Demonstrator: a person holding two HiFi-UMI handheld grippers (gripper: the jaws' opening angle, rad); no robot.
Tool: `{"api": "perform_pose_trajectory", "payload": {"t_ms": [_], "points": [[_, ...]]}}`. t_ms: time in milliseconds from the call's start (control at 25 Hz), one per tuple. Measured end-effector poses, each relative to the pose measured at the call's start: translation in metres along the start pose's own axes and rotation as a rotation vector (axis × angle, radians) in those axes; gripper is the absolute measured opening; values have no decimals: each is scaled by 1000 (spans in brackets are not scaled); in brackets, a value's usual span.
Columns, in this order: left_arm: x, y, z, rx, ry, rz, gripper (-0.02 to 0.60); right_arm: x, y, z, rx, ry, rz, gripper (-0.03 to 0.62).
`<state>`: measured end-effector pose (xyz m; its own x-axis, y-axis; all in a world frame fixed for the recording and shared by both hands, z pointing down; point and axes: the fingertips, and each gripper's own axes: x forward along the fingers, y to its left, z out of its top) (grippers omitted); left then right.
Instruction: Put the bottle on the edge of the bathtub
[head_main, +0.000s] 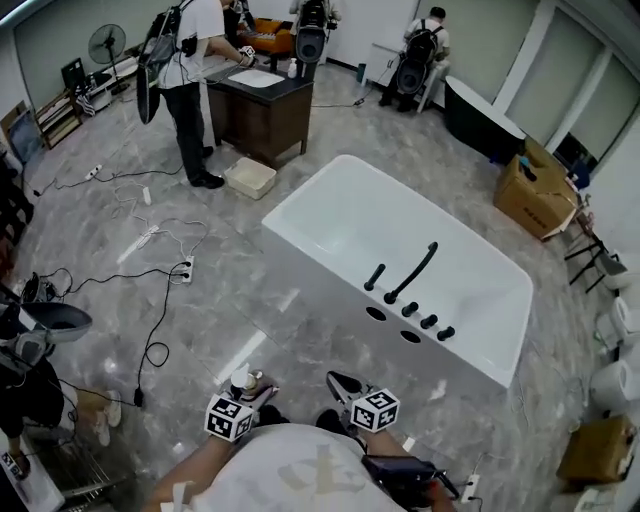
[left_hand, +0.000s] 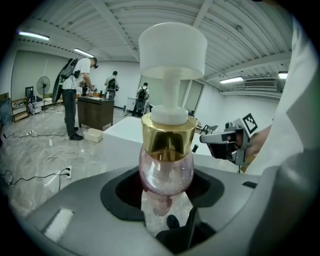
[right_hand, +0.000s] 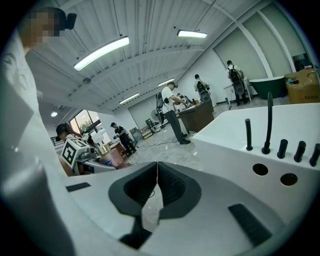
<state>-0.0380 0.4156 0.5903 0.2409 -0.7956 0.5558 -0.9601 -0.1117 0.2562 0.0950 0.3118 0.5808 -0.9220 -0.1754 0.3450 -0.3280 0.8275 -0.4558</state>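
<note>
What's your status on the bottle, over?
Left tool shut on bottle, upright. Right tool shut, empty. Bottle not yet at bathtub; black faucet and knobs sit on its near rim.

Light: we see bright ceiling tubes (right_hand: 101, 52).
Glare: we catch sheen on floor (head_main: 288, 300).
Edges: our views bend, corners dark.

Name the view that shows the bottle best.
Left gripper view: the bottle fills the frame, with its white pump, gold collar and pink glass body all clear. The head view shows only its small top. The right gripper view shows it tiny at far left.
</note>
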Motion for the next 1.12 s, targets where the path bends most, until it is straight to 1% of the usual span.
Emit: {"api": "perform_pose_trajectory", "payload": {"t_ms": [80, 160, 280, 400, 680, 960, 1120], "points": [[1, 14, -2, 4, -1, -6, 221, 16, 2, -2, -10, 9, -8, 6], [-2, 25, 2, 4, 0, -7, 222, 26, 8, 4, -16, 13, -15, 6], [-8, 27, 9, 17, 15, -18, 222, 23, 17, 12, -9, 11, -50, 6], [-6, 30, 7, 55, 34, -44, 222, 24, 17, 8, 11, 3, -96, 6], [11, 24, 16, 105, 45, -124, 222, 13, 16, 14, 47, -54, -153, 6], [19, 17, 26, 130, 46, -161, 222, -4, 13, 23, 55, -90, -193, 6], [19, 17, 23, 126, 55, -169, 222, -3, 14, 19, 73, -86, -198, 6]]}}
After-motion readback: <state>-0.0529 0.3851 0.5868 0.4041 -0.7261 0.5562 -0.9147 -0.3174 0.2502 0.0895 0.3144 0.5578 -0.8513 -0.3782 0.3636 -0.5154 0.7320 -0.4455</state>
